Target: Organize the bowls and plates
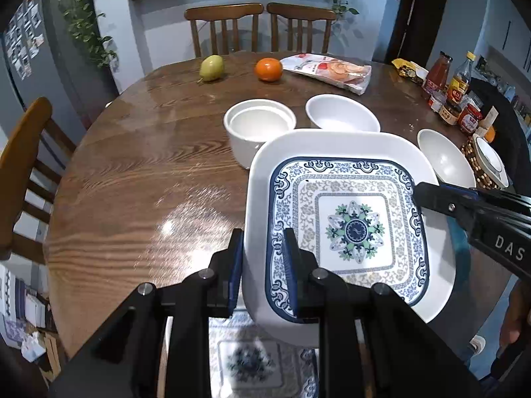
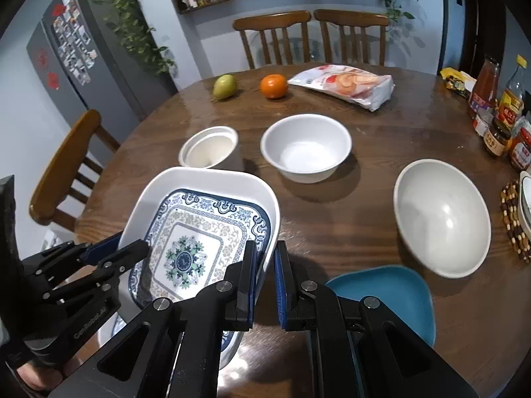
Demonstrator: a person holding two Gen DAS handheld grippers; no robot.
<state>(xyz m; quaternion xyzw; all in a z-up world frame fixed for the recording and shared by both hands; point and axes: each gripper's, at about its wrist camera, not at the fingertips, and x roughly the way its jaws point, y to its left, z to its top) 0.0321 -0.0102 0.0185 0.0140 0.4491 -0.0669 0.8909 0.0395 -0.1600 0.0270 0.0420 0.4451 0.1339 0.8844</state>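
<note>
Both grippers, left gripper [image 1: 262, 265] and right gripper [image 2: 265, 282], clamp the patterned square plate [image 1: 351, 229] by opposite rims, lifted above a matching plate [image 1: 249, 361] near-left. Three white bowls [image 2: 305, 147] sit unstacked farther back; most sorting remains.

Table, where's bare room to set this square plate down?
Bare wood lies left of the lidded white pot, below the pear, and between the white bowl and snack bag. The right edge by the jars is crowded.

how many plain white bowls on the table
3: a straight-sided one far left, a round one mid-table, a wide shallow one at right. More may sit at the right edge.
</note>
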